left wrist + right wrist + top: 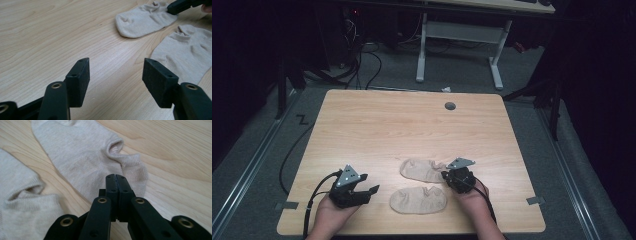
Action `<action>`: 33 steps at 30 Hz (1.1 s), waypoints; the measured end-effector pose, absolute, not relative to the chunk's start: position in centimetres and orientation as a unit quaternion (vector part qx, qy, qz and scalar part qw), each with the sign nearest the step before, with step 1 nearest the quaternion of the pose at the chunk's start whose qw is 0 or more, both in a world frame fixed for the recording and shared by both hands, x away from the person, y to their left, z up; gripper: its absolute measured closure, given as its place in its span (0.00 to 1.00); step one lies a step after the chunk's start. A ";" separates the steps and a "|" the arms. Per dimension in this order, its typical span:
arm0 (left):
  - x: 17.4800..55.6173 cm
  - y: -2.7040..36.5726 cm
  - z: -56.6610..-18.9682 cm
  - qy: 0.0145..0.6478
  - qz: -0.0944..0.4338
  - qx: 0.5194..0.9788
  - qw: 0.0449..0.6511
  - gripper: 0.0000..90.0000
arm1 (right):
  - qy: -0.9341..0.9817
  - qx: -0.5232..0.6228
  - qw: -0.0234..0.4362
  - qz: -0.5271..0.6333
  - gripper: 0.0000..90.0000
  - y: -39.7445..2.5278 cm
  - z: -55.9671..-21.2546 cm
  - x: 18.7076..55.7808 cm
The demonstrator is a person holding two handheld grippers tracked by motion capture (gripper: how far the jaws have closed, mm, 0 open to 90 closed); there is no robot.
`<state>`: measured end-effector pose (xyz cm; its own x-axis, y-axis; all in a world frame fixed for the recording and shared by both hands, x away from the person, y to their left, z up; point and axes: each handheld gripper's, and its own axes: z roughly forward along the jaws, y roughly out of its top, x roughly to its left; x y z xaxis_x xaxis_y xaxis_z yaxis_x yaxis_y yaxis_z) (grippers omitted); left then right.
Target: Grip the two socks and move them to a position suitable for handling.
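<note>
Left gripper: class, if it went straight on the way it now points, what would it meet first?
Probably the nearer beige fabric ankle sock, ahead and slightly right of the open left gripper; bare light wooden table lies between. Depth is unclear, so it might skim past the sock's edge.

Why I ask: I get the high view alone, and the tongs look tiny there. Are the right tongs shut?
Observer: Yes, the right tongs are shut, tips over the cuff end of the farther beige fabric ankle sock; no cloth shows between them.
Operator: And the left tongs?
Observer: The left tongs are open over bare light wooden table, with the nearer beige fabric ankle sock just beyond one jaw.
</note>
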<state>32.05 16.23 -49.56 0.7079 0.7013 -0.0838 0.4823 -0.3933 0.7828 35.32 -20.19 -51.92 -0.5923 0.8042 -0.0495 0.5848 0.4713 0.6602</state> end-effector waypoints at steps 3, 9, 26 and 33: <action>32.0 15.9 -49.7 0.357 0.129 0.826 0.416 0.44 | 0.840 0.405 0.182 0.311 0.99 -19.6 -52.1 35.5; 32.7 14.3 -50.5 0.368 0.132 0.827 0.405 0.46 | 0.840 0.399 0.183 0.319 0.99 -18.9 -52.2 36.3; 36.6 11.5 -51.8 0.397 0.123 0.814 0.406 0.51 | 0.809 0.421 0.207 0.355 0.90 -20.3 -50.9 36.7; 37.5 10.6 -51.6 0.392 0.132 0.814 0.407 0.53 | 0.789 0.450 0.208 0.363 0.78 -21.7 -51.0 36.7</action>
